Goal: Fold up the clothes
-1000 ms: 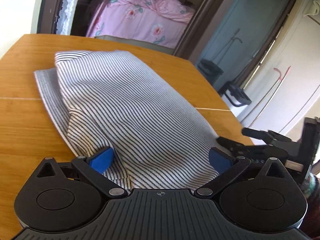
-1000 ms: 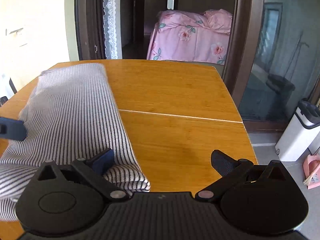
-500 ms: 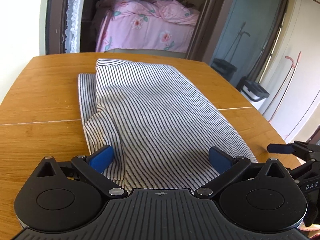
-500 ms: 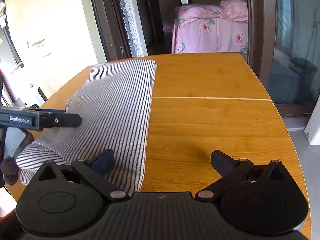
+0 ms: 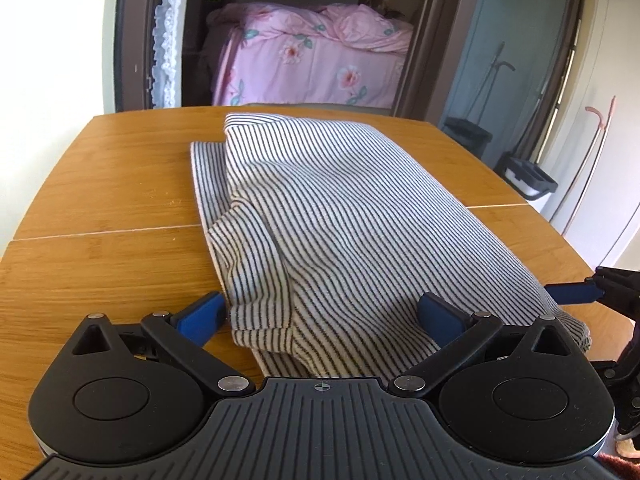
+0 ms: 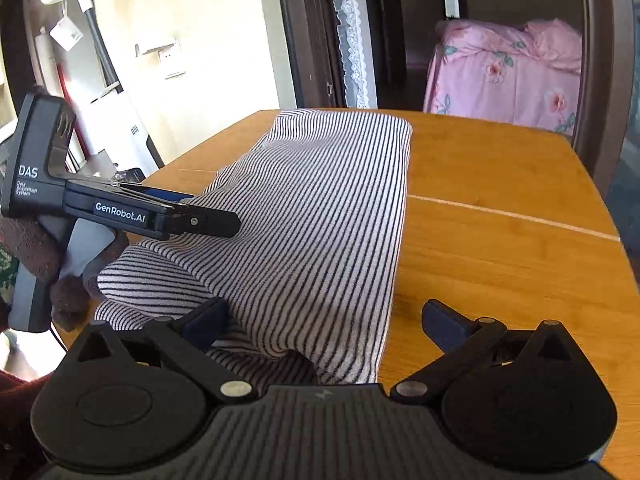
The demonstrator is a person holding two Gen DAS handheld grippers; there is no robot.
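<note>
A striped knit garment (image 5: pixel 344 216), white with thin dark lines, lies folded into a long soft-edged band on the wooden bench (image 5: pixel 112 200), running from near the far edge back to the near edge, where its bulky end bunches under both tools. It is probably laid lengthwise this way so that the near end can be lifted and carried over toward the far end for the next fold. The left tongs (image 5: pixel 320 316) stand spread wide, one blue pad just beside the garment's left edge and the other over the cloth, pinching nothing. The right tongs (image 6: pixel 326 320) are also spread, having just closed a little, with the cloth's right edge lying between the pads but not squeezed; whether the left pad presses into the fabric is hard to tell. A gloved hand (image 6: pixel 48 256) grips the left tool's handle beside the near left corner. The fabric looks thick and slightly fuzzy, with rounded folds and a layered hem at the near end; the bench is smooth, honey-coloured bamboo with a pale seam across its middle.
</note>
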